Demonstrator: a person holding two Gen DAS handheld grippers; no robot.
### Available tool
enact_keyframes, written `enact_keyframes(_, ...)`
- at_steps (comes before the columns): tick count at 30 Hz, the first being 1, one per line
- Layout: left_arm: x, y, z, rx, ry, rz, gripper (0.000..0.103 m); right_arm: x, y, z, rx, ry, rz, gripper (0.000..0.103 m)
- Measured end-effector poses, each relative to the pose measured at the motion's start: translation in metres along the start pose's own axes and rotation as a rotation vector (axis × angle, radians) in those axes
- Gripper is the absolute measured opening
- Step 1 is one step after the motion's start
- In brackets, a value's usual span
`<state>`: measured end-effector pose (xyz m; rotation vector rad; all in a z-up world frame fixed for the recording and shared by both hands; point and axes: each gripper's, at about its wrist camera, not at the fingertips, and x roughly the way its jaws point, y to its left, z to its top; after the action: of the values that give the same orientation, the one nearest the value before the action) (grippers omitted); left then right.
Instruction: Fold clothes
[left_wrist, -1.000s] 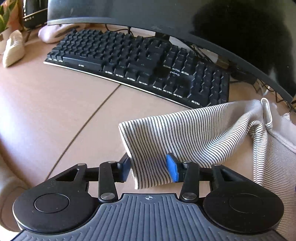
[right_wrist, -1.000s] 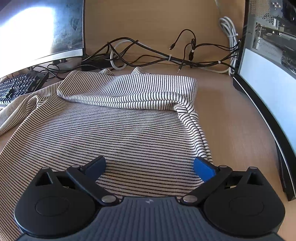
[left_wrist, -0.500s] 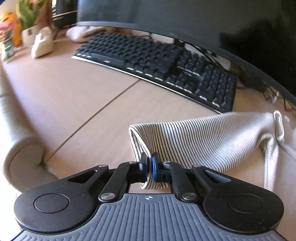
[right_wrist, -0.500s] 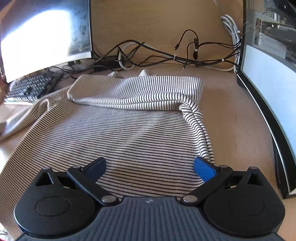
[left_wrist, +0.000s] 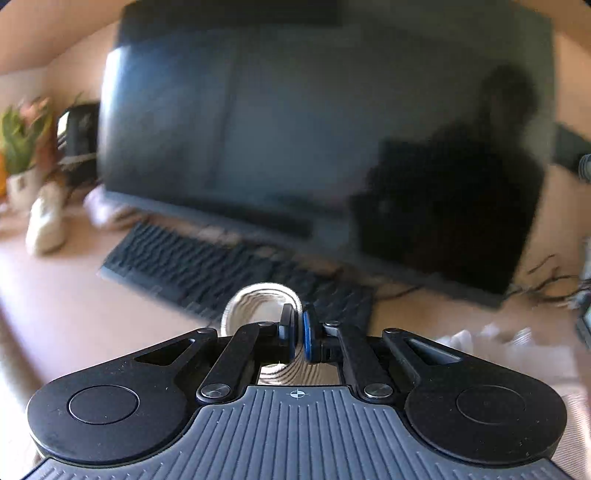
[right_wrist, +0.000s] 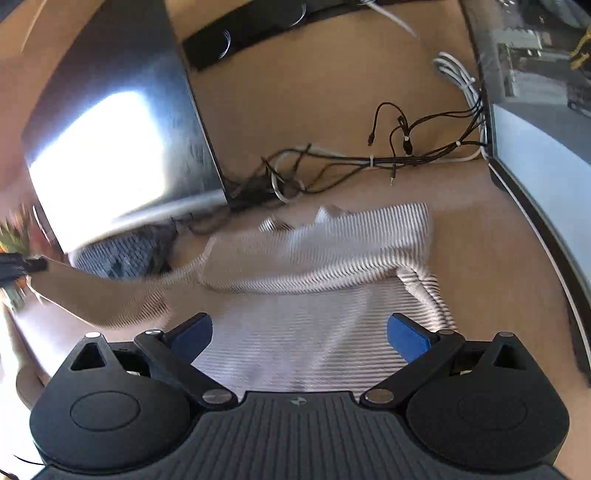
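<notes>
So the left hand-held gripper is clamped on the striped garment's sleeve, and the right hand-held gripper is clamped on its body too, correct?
Not quite. The left hand-held gripper is clamped on the black-and-white striped knit garment's sleeve, but the right wrist view shows the right hand-held gripper open, its blue pads wide apart over the fabric.

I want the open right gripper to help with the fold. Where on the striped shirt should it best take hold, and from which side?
Probably the lower right edge of the striped shirt, where the fabric bunches into a thick ridge beside the right gripper. Come from the bare desk on the right, low and level, so one finger can slide under. The left gripper already pinches the sleeve end.
</notes>
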<state>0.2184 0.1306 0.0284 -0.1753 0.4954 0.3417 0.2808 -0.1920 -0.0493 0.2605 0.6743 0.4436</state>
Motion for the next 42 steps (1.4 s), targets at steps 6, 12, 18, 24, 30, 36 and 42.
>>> enact_keyframes(6, -0.002, -0.062, 0.030, 0.078, -0.074, -0.131, 0.005, -0.008, -0.001, -0.006, 0.017, -0.008, 0.022, 0.101)
enact_keyframes(12, 0.004, -0.142, 0.046, 0.163, -0.097, -0.297, 0.005, -0.020, -0.011, -0.027, 0.051, -0.012, -0.011, 0.101)
enact_keyframes(18, 0.029, -0.217, 0.049, 0.228, -0.054, -0.473, 0.005, -0.037, -0.032, -0.043, 0.141, -0.025, -0.073, 0.101)
enact_keyframes(24, 0.046, -0.285, 0.032, 0.307, -0.014, -0.587, 0.005, -0.055, -0.047, -0.047, 0.202, -0.068, -0.140, 0.101)
enact_keyframes(30, 0.058, -0.334, 0.010, 0.378, 0.020, -0.706, 0.007, -0.066, -0.054, -0.059, 0.211, -0.062, -0.198, 0.101)
enact_keyframes(36, 0.068, -0.325, 0.005, 0.300, 0.086, -0.739, 0.023, -0.071, -0.056, -0.060, 0.201, -0.068, -0.237, 0.101)
enact_keyframes(42, 0.066, -0.265, -0.021, 0.288, 0.159, -0.620, 0.054, -0.058, -0.051, -0.050, 0.162, -0.075, -0.193, 0.101)
